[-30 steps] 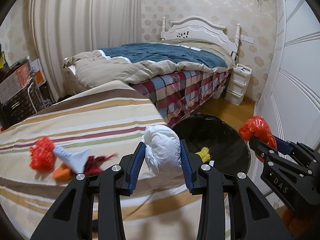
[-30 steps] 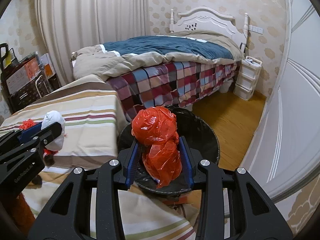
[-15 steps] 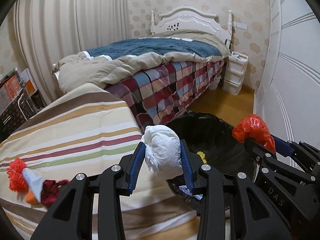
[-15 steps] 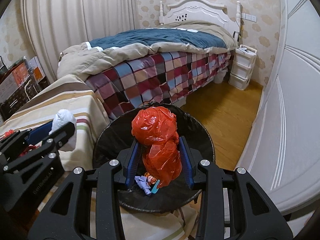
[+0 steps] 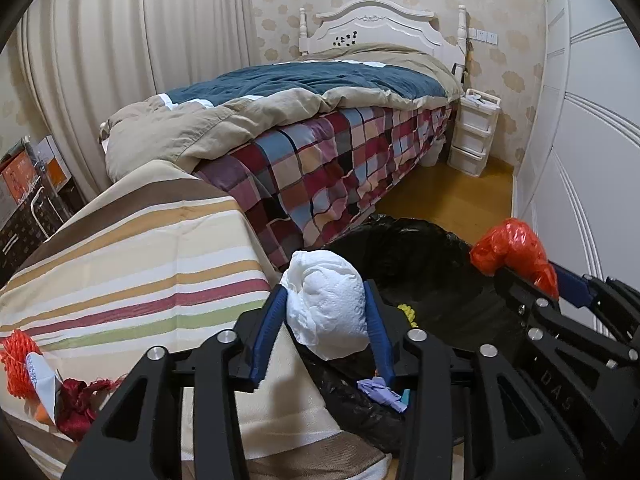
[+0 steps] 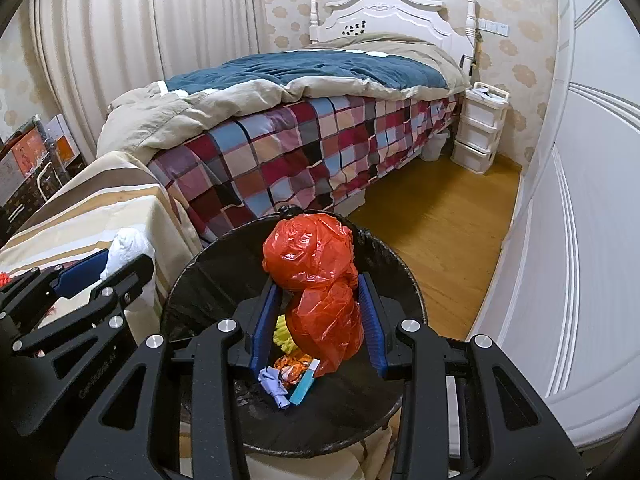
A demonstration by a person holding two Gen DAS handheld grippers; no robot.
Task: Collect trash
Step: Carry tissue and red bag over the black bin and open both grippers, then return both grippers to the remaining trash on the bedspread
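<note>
White paper wad [image 5: 328, 312] and red plastic bag [image 6: 316, 280] both look light, soft and crushable; squeezing across the middle bulk, as now, suits them. Left gripper [image 5: 326, 322], frame centre: jaws opening, the wad between the blue pads, right pad touching while the left looks barely clear, poised over the near rim of the black-lined trash bin [image 6: 208, 264] beside the striped worktop [image 5: 132, 264]. Right gripper [image 6: 318, 316], lower centre of its view: jaws narrow, clamped on the bag's lower lobe directly above the bin, which already has scraps inside.
</note>
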